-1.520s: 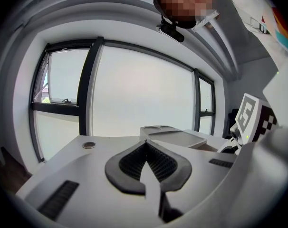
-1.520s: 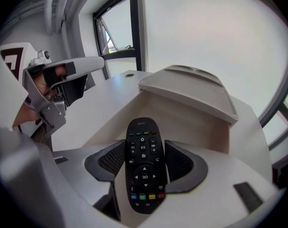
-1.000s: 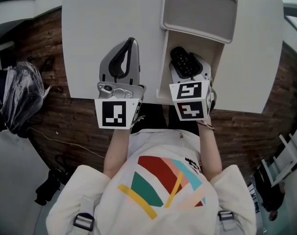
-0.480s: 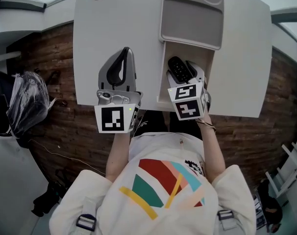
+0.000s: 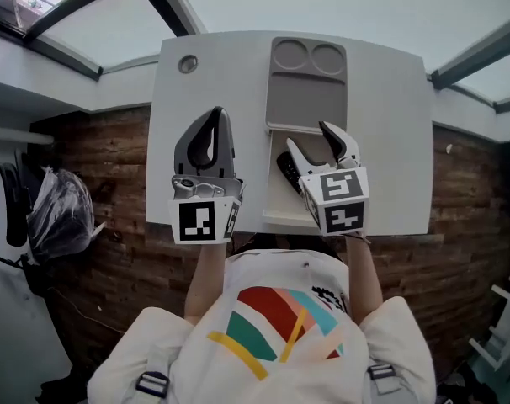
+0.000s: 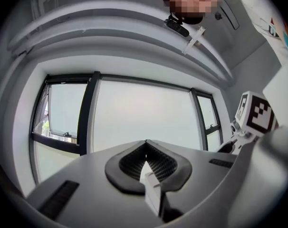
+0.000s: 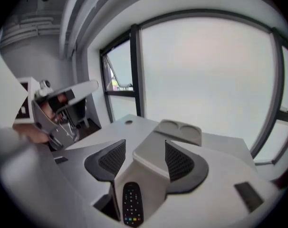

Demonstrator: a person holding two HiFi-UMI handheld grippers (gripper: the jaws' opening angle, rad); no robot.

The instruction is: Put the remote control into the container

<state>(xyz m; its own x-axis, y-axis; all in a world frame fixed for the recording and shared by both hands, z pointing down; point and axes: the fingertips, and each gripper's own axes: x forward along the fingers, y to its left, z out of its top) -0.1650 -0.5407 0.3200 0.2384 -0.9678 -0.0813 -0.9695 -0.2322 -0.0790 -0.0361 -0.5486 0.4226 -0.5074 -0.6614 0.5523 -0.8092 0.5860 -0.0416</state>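
The black remote control point(image 5: 284, 172) point(image 7: 130, 204) lies flat inside the white open container point(image 5: 278, 206) point(image 7: 151, 184), along its left wall. My right gripper point(image 5: 310, 138) point(image 7: 145, 159) hovers just above it, open, with nothing between its pads; the remote shows below the gap. My left gripper point(image 5: 215, 113) point(image 6: 145, 148) is shut and empty, standing over the bare white table to the left of the container. The right gripper's marker cube point(image 6: 255, 115) shows at the right of the left gripper view.
A grey tray-like lid point(image 5: 309, 91) point(image 7: 179, 126) with two round recesses lies just beyond the container. A round grommet point(image 5: 187, 64) sits at the white table's point(image 5: 390, 141) far left. Brown floor and a dark bag point(image 5: 61, 217) lie left of the table.
My right gripper has let go of the remote, opened and risen; the remote now lies in the container. The head view has lifted, showing the whole table. The left gripper stays shut.
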